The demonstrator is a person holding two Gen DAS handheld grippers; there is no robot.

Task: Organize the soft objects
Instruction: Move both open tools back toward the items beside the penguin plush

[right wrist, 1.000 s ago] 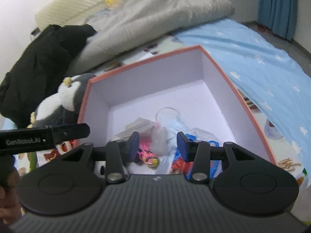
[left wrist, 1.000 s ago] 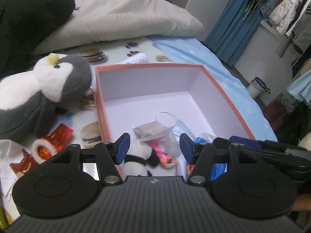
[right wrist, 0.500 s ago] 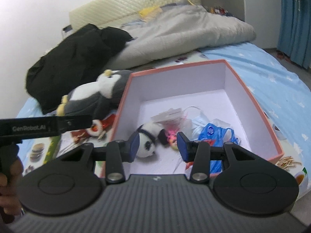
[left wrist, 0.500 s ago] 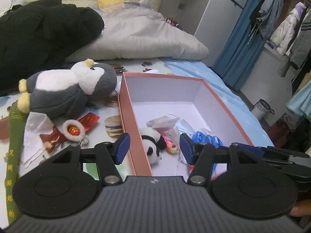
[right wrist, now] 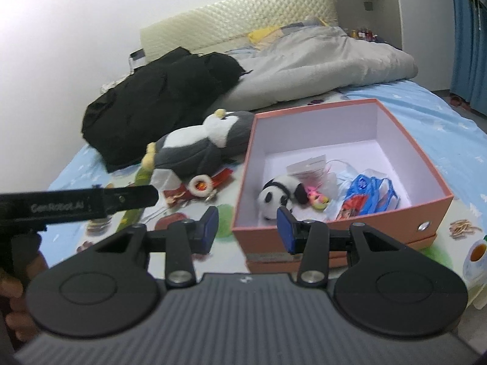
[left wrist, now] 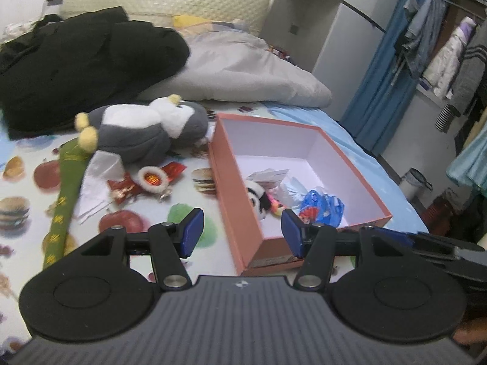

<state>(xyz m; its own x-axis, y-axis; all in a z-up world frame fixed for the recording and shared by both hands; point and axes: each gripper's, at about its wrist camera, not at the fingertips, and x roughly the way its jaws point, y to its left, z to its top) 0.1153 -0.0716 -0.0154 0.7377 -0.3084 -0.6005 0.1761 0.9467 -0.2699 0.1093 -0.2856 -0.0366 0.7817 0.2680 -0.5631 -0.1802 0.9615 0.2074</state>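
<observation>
Black clothing [left wrist: 82, 70] is heaped at the far left of the bed [left wrist: 27, 182], beside a grey quilt [left wrist: 243, 73]. Nearer, a green strip [left wrist: 65, 194] lies along the printed sheet, with white tissue [left wrist: 97, 179] and a red charm with a white ring [left wrist: 151, 179] just right of it. A grey-and-white penguin plush [left wrist: 143, 130] lies against the left wall of the salmon box [left wrist: 234, 203]. Inside the box sit a panda plush [right wrist: 278, 196], a small pink toy [right wrist: 316, 199] and a blue plastic bag [right wrist: 365, 197]. The left hand-held gripper [left wrist: 239, 232] and right hand-held gripper [right wrist: 245, 229] both hover near the box's near wall, spread apart and empty.
</observation>
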